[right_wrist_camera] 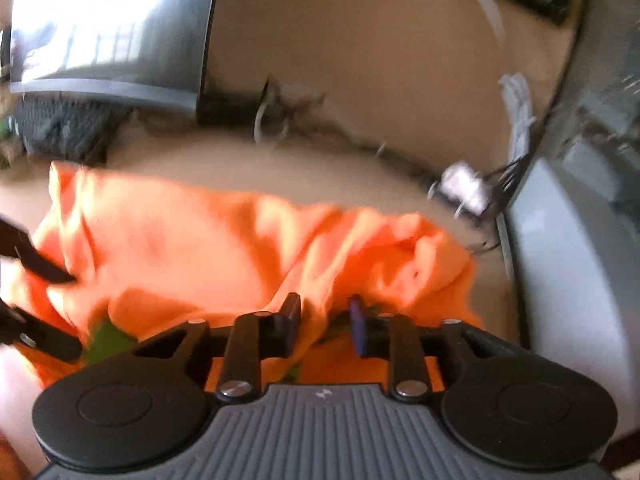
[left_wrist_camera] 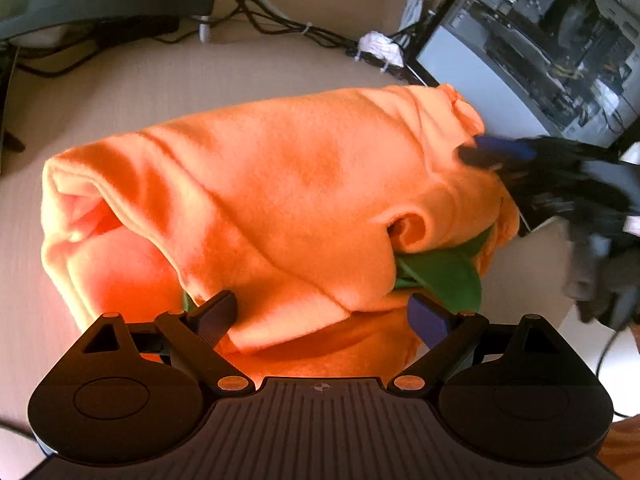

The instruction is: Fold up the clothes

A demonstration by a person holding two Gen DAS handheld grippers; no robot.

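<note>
An orange fleece garment (left_wrist_camera: 280,184) lies folded in thick layers on the beige table (left_wrist_camera: 120,92), with a green fabric part (left_wrist_camera: 444,276) poking out near its front right. My left gripper (left_wrist_camera: 323,318) is open wide, its fingers straddling the near folded edge. The right gripper (left_wrist_camera: 484,152) comes in blurred at the garment's right end. In the blurred right wrist view, my right gripper (right_wrist_camera: 324,322) has its fingers close together on a bunch of the orange garment (right_wrist_camera: 224,248). The left gripper (right_wrist_camera: 72,314) shows open at the left, next to the green part (right_wrist_camera: 108,340).
A monitor (left_wrist_camera: 108,4) and tangled cables (left_wrist_camera: 280,20) stand along the table's back. An open computer case (left_wrist_camera: 540,48) rises at the right, close to the garment's far corner, with a white cable bundle (left_wrist_camera: 380,48) beside it. A dark keyboard (right_wrist_camera: 60,132) lies at the back left.
</note>
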